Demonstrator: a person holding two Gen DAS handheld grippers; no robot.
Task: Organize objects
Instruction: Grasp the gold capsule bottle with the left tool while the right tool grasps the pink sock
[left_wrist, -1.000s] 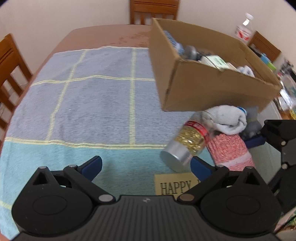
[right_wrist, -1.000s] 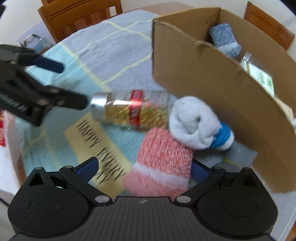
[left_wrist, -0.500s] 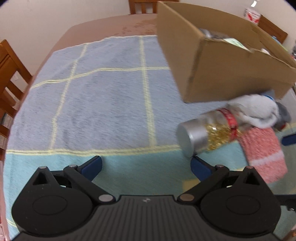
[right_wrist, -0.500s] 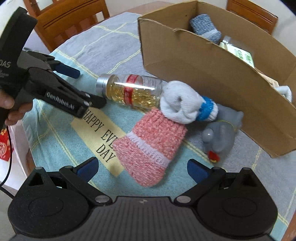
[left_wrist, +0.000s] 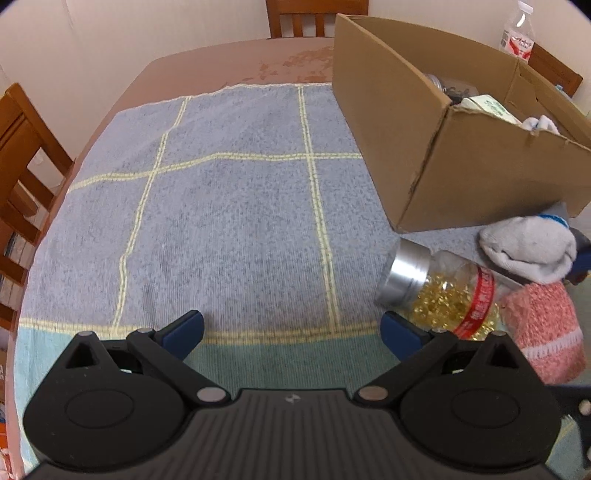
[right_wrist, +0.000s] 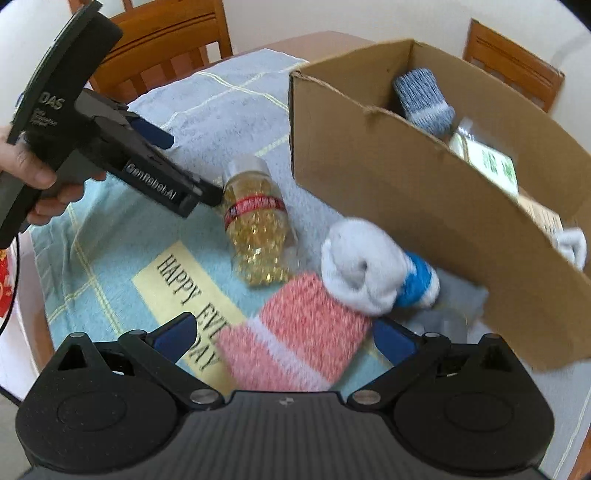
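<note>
A cardboard box (left_wrist: 461, 155) (right_wrist: 424, 192) stands on the checked towel (left_wrist: 229, 206). In front of it a clear bottle of gold capsules (left_wrist: 443, 295) (right_wrist: 255, 229) lies on its side, beside a rolled white sock (left_wrist: 528, 251) (right_wrist: 362, 266) and a pink sock (left_wrist: 543, 325) (right_wrist: 295, 339). My left gripper (left_wrist: 291, 330) (right_wrist: 190, 168) is open over bare towel, its right finger close beside the bottle. My right gripper (right_wrist: 284, 334) is open too, and the near end of the pink sock lies between its fingers.
The box holds a blue-grey sock (right_wrist: 424, 96), a green-and-white packet (right_wrist: 491, 162) and a white cloth. A grey toy (right_wrist: 443, 321) sits blurred behind the white sock. Wooden chairs (left_wrist: 18, 177) (right_wrist: 166, 40) ring the table, and a water bottle (left_wrist: 517, 33) stands at the back. A hand (right_wrist: 33, 177) holds the left gripper.
My right gripper has swung round and come down closer, so the pink sock now sits between its fingers. The left gripper stays open beside the bottle.
</note>
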